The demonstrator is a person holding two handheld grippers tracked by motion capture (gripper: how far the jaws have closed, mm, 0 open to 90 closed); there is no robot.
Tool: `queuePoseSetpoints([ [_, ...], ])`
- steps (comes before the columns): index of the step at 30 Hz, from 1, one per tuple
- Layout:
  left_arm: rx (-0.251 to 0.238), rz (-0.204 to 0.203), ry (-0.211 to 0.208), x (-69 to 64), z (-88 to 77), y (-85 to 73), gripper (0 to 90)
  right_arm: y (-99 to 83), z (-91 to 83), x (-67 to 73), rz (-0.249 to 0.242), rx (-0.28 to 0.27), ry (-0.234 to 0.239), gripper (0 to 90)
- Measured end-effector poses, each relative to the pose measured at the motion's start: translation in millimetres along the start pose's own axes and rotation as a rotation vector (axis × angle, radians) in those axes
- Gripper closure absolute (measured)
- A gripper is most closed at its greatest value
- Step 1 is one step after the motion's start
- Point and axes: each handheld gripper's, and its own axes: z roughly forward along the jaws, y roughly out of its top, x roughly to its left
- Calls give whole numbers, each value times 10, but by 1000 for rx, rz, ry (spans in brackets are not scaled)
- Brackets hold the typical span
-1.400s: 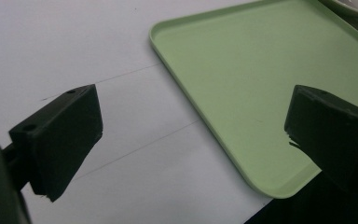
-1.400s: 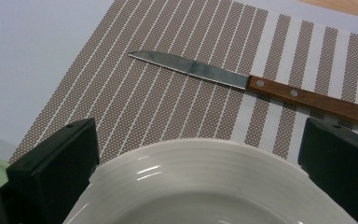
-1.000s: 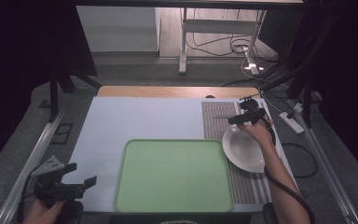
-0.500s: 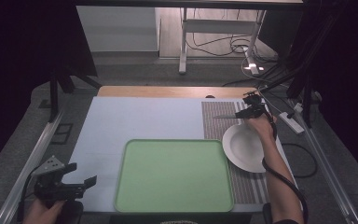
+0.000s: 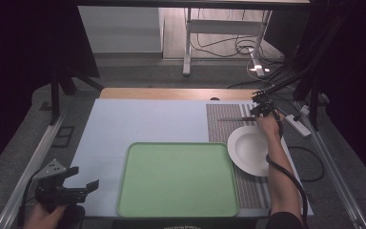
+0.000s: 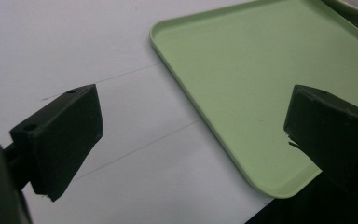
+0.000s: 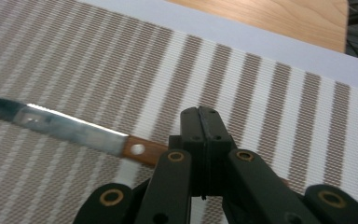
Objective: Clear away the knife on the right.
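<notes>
Gripping the knife (image 7: 70, 127) on the striped placemat (image 5: 219, 126), just beyond the white plate (image 5: 250, 150).

From tabletop (image 5: 147, 124) down to blade: your green tray (image 5: 178, 179) sits empty in the middle, your left tool (image 5: 71, 188) waits wide open beside it, and your right tool (image 7: 200, 135) has just been closing, now pinched on the wooden handle. Lift level and slowly so the blade stays flat. The handle's rear half is hidden behind the jaws, so how deep the grip sits is hard to tell.
</notes>
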Motion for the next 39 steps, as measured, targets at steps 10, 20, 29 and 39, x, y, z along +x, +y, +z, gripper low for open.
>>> queuePoseSetpoints([
  [10,6,13,5,-15,6,5,44,-125,78,-154,6,51,-9,897],
  [20,7,14,6,-17,7,5,44,-219,-41,-141,19,132,57,898],
  [29,11,17,8,-21,11,11,43,-160,-185,-151,30,68,103,733],
  [39,12,23,12,-29,12,9,43,-13,-185,73,-23,39,80,7],
])
